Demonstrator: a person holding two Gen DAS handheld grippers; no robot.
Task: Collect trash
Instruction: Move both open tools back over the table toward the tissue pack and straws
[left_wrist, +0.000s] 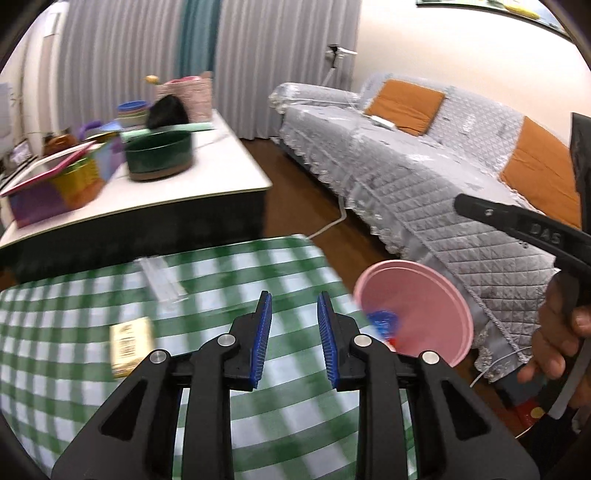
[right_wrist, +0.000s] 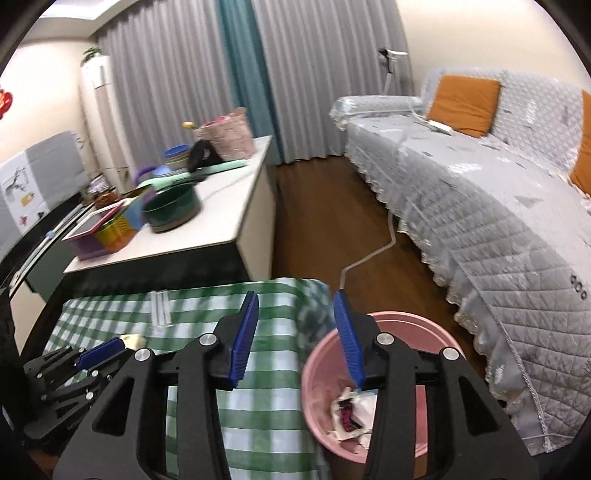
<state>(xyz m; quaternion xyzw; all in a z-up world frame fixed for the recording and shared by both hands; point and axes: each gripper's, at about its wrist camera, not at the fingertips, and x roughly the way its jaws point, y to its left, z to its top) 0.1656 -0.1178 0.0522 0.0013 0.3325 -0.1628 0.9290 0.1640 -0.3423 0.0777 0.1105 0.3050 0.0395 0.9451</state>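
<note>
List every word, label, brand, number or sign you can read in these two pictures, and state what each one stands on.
"DAS": raised letters on the black arm of the right tool, left wrist view.
Small carton on the checked tablecloth: printed label, too blurred to read.
White poster at the left wall: drawings and marks, too small to read.
Red ornament on the wall: unreadable.
Nothing else legible.

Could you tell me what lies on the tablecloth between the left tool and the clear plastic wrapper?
Only bare checked tablecloth lies between the left tool and the wrapper, seen in the left wrist view.
</note>
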